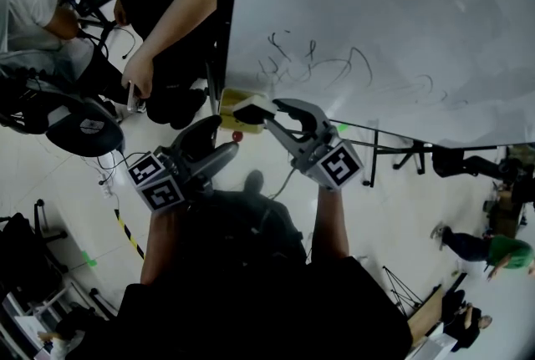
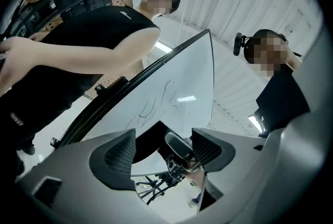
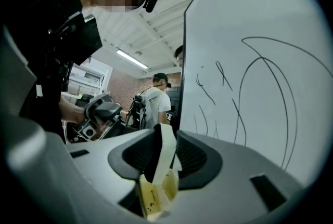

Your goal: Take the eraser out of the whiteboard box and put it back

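A pale floor lies under a large scribbled whiteboard (image 1: 376, 32). Head view: the right gripper (image 1: 266, 113), arm stretched forward and level, holds the eraser (image 1: 249, 109) just above the yellow whiteboard box (image 1: 230, 98) at the board's lower left corner; the left gripper (image 1: 217, 141) hangs back. Left gripper view: jaws apart, empty. Right gripper view: jaws clamped across the eraser's thin slab, which is probably light, stiff-backed and soft-felted; a mid-length hold suits it.

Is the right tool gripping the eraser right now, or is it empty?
Gripping: the right tool is shut on the eraser, a pale slab standing on edge between its pads.
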`<state>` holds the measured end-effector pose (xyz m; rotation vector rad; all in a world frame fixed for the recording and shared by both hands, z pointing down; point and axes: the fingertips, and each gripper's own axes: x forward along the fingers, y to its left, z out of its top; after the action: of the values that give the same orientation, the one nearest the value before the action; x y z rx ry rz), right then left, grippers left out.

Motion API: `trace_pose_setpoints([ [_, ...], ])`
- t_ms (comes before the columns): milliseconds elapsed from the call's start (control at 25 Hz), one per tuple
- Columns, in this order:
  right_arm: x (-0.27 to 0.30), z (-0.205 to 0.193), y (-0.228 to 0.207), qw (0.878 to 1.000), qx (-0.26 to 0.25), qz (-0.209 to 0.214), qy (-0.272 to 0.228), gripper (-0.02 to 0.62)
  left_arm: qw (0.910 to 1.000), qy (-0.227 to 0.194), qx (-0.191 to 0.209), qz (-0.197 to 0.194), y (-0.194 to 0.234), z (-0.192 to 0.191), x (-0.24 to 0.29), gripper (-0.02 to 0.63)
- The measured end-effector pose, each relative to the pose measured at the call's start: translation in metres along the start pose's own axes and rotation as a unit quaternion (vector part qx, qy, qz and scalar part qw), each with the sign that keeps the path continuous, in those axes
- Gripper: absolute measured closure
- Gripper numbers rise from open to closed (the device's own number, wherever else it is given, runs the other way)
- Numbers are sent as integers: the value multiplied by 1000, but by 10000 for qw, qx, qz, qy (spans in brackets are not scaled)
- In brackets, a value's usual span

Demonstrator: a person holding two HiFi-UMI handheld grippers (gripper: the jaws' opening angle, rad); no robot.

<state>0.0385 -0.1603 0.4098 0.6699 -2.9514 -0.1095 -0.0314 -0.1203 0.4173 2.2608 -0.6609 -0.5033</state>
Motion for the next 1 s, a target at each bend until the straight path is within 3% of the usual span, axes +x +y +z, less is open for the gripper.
trace_pose_setpoints([
  [600,20,-34,12,9979,-227,110,598,446,10000,28,-2,30,-1,0,-1,275],
  [760,25,-33,15,9983,-293,165,476,446,10000,13,-5,47,-1,1,-2,275],
  [1000,26,-50,16,9969,-282,210,701,446,10000,26,-9,71,1,-1,-2,275],
])
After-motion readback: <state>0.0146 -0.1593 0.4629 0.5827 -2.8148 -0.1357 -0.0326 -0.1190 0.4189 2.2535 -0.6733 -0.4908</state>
